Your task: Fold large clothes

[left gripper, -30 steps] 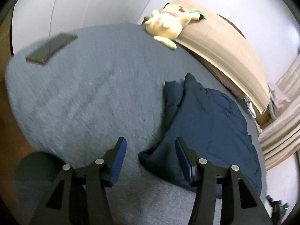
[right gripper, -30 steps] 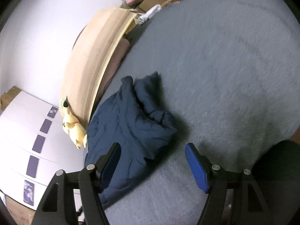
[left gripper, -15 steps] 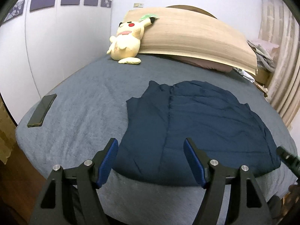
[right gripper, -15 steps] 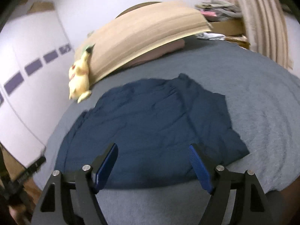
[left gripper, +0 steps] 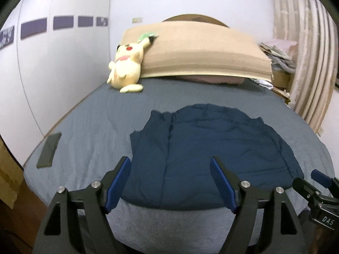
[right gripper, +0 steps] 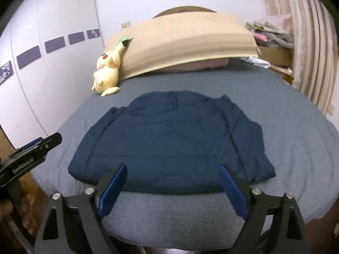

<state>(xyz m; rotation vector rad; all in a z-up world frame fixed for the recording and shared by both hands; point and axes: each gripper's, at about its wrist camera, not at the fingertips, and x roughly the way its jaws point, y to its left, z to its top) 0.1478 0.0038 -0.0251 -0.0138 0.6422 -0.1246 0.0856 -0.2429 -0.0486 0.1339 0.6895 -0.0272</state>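
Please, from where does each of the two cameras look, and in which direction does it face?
Left wrist: on the left gripper, facing over the bed's foot toward the headboard; the right gripper shows at right.
Right wrist: on the right gripper, facing likewise; the left gripper shows at left.
Shared: navy jacket, yellow plush toy, both jaws opening, empty.

L gripper (left gripper: 170, 182) jaws were opening, nothing btwn them; navy jacket (left gripper: 211, 148) lay flat on grey bed (left gripper: 95, 127), phone (left gripper: 49, 150) at left.
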